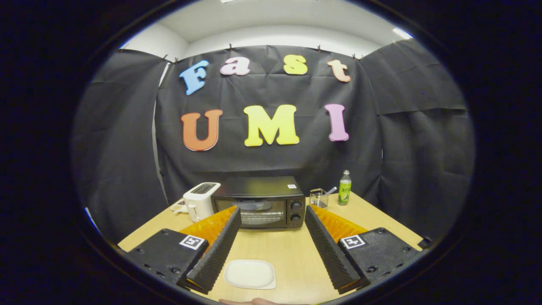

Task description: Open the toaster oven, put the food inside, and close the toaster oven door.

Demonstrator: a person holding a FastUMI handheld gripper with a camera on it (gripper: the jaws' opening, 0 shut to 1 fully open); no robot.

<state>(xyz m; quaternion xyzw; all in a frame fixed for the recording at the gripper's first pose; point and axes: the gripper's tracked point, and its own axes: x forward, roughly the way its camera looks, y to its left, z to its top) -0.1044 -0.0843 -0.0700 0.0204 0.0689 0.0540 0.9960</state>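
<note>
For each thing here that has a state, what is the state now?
Oven: door closed.
Plate: empty, between the fingers.
Tool: open, holding nothing.
Toaster: upright, left of the oven.
Bottle: upright, cap on.
Wire basket: upright, something sticking out.

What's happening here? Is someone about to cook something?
A person is holding a hand-held gripper over a wooden table, its fingers spread open and gripping nothing. Beyond them sits a black toaster oven with its door shut, a white toaster beside it. A white plate lies between the fingers.
</note>
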